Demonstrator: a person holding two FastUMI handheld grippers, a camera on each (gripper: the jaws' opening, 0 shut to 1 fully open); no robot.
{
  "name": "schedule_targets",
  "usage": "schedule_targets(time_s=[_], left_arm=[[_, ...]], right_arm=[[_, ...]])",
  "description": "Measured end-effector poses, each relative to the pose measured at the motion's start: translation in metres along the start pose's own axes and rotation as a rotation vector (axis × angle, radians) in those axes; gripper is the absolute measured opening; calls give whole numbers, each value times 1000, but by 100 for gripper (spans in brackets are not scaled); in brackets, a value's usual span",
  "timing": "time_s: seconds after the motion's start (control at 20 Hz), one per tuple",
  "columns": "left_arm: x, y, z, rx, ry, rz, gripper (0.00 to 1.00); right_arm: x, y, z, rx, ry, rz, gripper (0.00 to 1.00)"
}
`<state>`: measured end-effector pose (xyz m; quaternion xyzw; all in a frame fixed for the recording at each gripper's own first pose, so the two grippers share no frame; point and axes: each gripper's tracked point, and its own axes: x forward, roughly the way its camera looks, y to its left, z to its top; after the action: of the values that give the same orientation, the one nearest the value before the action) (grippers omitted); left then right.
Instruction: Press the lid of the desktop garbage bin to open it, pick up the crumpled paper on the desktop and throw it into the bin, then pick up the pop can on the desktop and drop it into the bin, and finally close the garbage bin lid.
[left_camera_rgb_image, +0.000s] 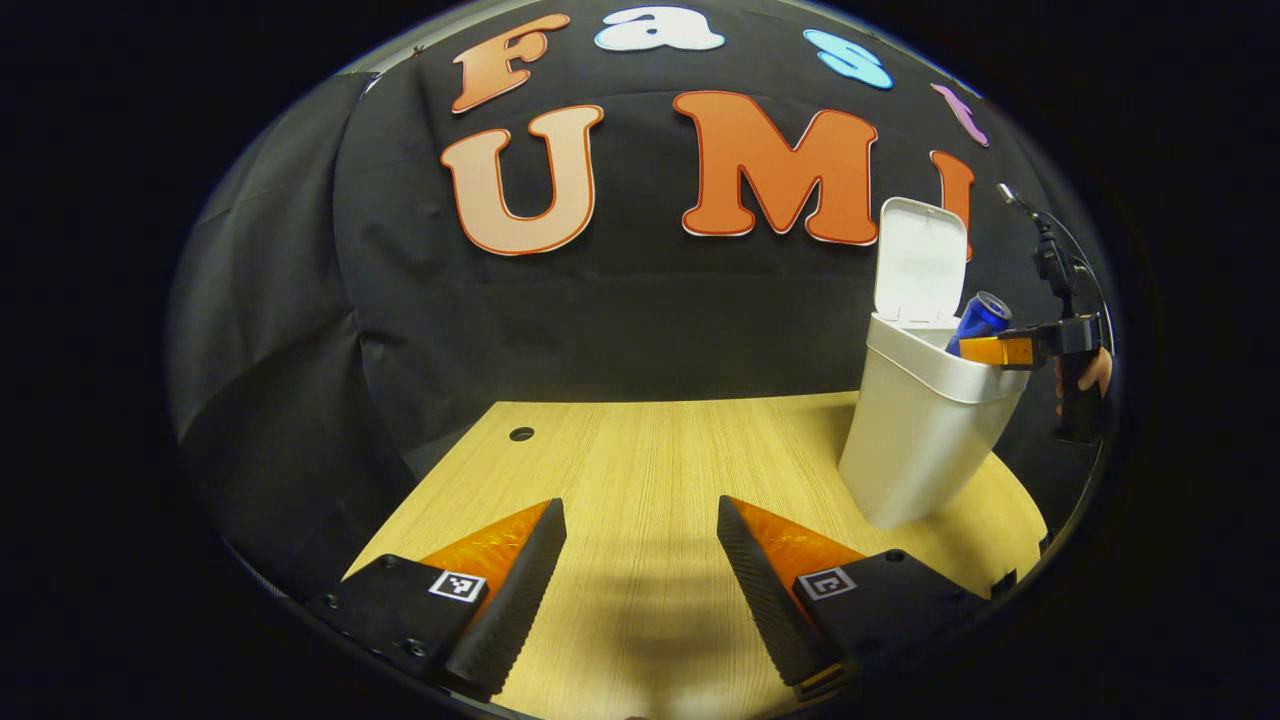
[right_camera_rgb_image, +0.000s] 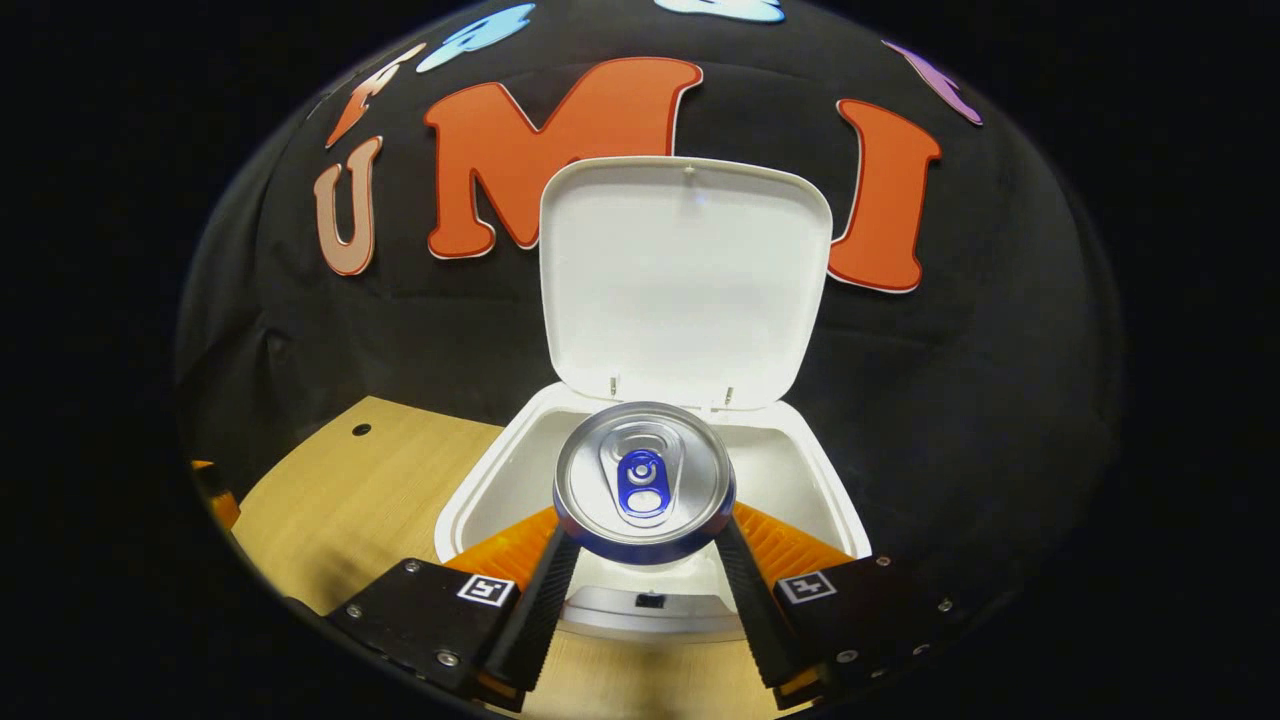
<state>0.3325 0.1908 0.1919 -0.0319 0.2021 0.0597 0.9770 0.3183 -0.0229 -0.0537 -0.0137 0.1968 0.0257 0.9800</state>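
Over the open garbage bin (right_camera_rgb_image: 820, 500): pop can (right_camera_rgb_image: 644, 482) poised for drop
Right hand-held gripper (right_camera_rgb_image: 645, 560) clamps can above opening, lid (right_camera_rgb_image: 686, 280) upright; left hand-held gripper (left_camera_rgb_image: 640, 560) wide, empty over surface (left_camera_rgb_image: 640, 450)

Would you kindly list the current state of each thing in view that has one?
White plastic bin: upright on the wooden table.
Bin's white hinged lid: open, raised.
Blue aluminium pop can: unopened, held above the bin mouth.
Right gripper: shut on the can.
Left gripper: open, empty.
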Motion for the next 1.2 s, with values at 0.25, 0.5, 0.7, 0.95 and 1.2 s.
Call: schedule_targets(time_s=[0.25,0.5,0.7,0.95,1.2], left_arm=[[2,2,-3,-6,6,-12,98],[1,4,-5,-7,7,-19,98],[0,6,-8,-10,8,-25,98],[-3,9,-11,-7,4,-23,98],[-5,11,-15,-12,9,-27,97]], right_arm=[[1,0,-2,33,22,-6,81],[-4,-2,0,32,24,-20,82],[-9,-4,10,16,4,-33,81],[-19,-13,41,-5,-53,-49,77],[-26,-16,76,-26,-94,-59,81]])
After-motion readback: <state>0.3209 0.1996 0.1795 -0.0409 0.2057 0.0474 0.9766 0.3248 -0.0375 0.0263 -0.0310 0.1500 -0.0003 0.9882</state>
